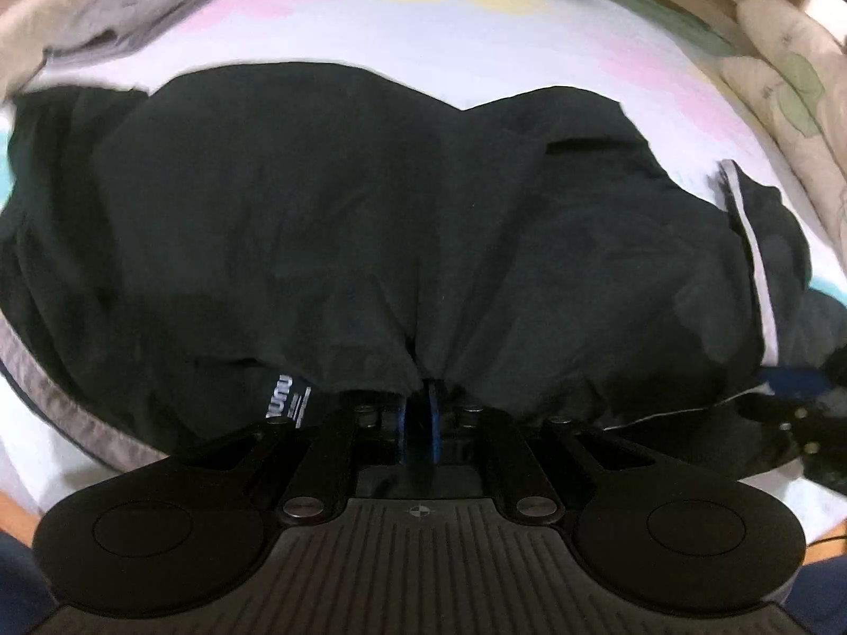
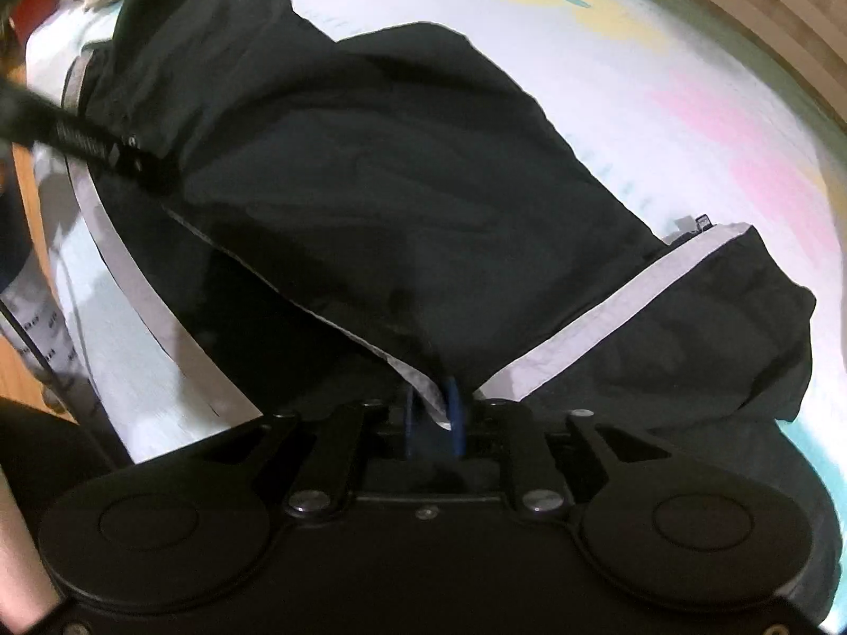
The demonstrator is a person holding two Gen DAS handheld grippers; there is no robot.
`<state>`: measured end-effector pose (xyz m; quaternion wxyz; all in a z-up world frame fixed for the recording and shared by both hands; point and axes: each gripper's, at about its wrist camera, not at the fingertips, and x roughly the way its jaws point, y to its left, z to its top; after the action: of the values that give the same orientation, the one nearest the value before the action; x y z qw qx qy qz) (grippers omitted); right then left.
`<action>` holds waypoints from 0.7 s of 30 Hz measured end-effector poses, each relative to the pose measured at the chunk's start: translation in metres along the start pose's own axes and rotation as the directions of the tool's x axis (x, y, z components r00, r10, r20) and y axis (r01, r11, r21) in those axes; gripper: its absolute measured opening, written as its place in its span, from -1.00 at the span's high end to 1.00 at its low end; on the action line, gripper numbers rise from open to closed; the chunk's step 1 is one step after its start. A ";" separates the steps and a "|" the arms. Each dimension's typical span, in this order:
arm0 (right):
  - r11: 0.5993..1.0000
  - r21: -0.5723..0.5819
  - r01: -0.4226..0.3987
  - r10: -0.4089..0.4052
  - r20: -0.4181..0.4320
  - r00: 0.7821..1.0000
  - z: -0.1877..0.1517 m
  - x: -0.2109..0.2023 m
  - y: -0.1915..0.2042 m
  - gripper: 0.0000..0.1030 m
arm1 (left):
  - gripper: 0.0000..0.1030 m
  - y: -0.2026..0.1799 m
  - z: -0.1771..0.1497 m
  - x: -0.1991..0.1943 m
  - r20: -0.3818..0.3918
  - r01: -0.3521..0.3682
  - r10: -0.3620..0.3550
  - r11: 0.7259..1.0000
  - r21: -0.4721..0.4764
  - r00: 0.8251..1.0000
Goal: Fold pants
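Left gripper (image 1: pixel 419 413) is pinched tight on the black pants (image 1: pixel 370 222). Blue pads nearly together, a bunch of fabric gathered between them, cloth fanning up and away from the tips. A small label with white print hangs at the fabric edge just left of the fingers.

Right gripper (image 2: pixel 431 413): blue pads stand a narrow way apart, with the grey-trimmed edge of the pants (image 2: pixel 370 185) lying between them. I can't tell whether the pads press on it, and motion blur doesn't help.

The pants are spread on a bed sheet (image 1: pixel 476 37) that is white with pink and yellow patches. Black fabric covers most of both views, doubled over on itself, with a grey stripe (image 2: pixel 609 307) running diagonally along the side seam at right in the right wrist view. Another grey band curves along the lower left edge there.

From the left wrist camera I see the right gripper at the far right edge, at the pants hem. From the right wrist camera the left gripper comes in from the upper left, on the fabric.

Grey folded garment (image 1: pixel 137 16) sits at the sheet's far left corner, well apart from the pants. Cream bedding (image 1: pixel 794 69) bunched at far right.
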<state>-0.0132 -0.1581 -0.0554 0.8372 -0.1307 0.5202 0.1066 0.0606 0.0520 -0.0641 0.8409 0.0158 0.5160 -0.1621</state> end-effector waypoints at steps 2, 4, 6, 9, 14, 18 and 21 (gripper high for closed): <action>0.999 0.034 -0.012 0.011 0.016 1.000 0.004 -0.008 -0.005 -0.03 | 0.83 -0.003 0.004 0.002 0.012 -0.005 0.005 1.000 0.007 1.000; 0.996 0.089 -0.003 -0.002 0.054 0.999 0.005 -0.020 -0.013 -0.61 | 0.83 -0.004 0.004 0.004 0.026 -0.007 0.007 1.000 -0.006 1.000; 0.988 0.150 0.041 -0.057 0.108 0.992 0.010 -0.032 -0.018 -0.91 | 0.82 -0.005 0.003 0.003 0.044 -0.009 0.009 1.000 -0.002 0.999; 0.966 0.241 0.098 -0.138 0.155 0.978 0.020 -0.043 -0.031 -0.98 | 0.82 -0.006 0.003 0.002 0.059 -0.015 0.015 1.000 0.001 0.998; 0.886 0.364 0.288 -0.343 0.093 0.935 0.046 -0.019 -0.063 -0.98 | 0.82 -0.007 0.004 0.004 0.064 -0.008 0.009 1.000 -0.017 0.998; 0.798 0.486 0.355 -0.403 -0.007 0.915 0.068 0.018 -0.097 -0.98 | 0.82 -0.003 0.003 0.005 0.060 0.000 0.002 1.000 -0.028 0.998; 0.727 0.562 0.395 -0.429 -0.077 0.900 0.075 0.043 -0.117 -0.94 | 0.81 0.002 -0.008 0.002 0.062 -0.007 0.008 1.000 -0.016 0.998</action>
<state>0.1057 -0.2421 -0.0496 0.8550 0.0138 0.4614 -0.2364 0.0547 0.0549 -0.0699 0.8574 0.0061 0.4907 -0.1552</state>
